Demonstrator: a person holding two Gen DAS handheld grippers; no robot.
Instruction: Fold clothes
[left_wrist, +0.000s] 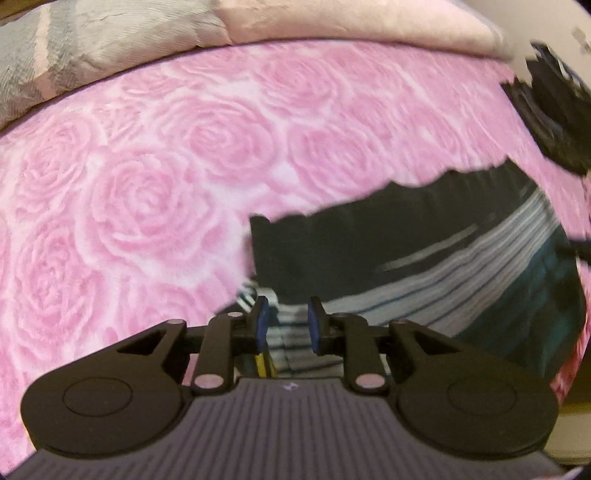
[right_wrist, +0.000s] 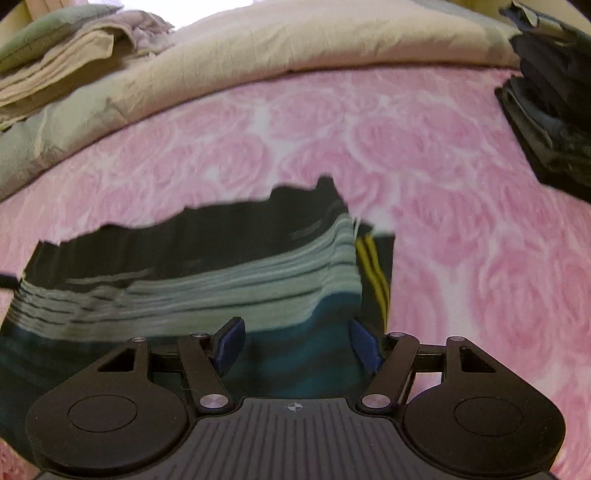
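A bed covered by a pink rose-patterned bedspread (left_wrist: 147, 177) fills both views; pale, cream-grey bedding (right_wrist: 295, 40) is bunched along its far edge, with a stack of folded linens (right_wrist: 66, 48) at the far left in the right wrist view. A pile of dark folded clothes (right_wrist: 554, 110) sits at the right margin of the bedspread, well apart from the garment you are working on.

The striped garment (left_wrist: 424, 243) lies on the bedspread directly ahead of both tools. It shows a black band farthest from you, a grey-white striped band across the middle, and a teal band nearest you; a narrow yellow-striped strip (right_wrist: 373, 269) appears at its right edge in the right wrist view. Motion blur softens the fabric's edges.

Your left hand-held gripper (left_wrist: 286, 323) has its blue pads close together with a narrow gap between them, and the striped corner of the garment occupies that gap; whether the pads actually pinch the cloth cannot be told.

Your right hand-held gripper (right_wrist: 297, 343) has its jaws spread wide, pads well apart, positioned over the teal band with nothing clamped between them.
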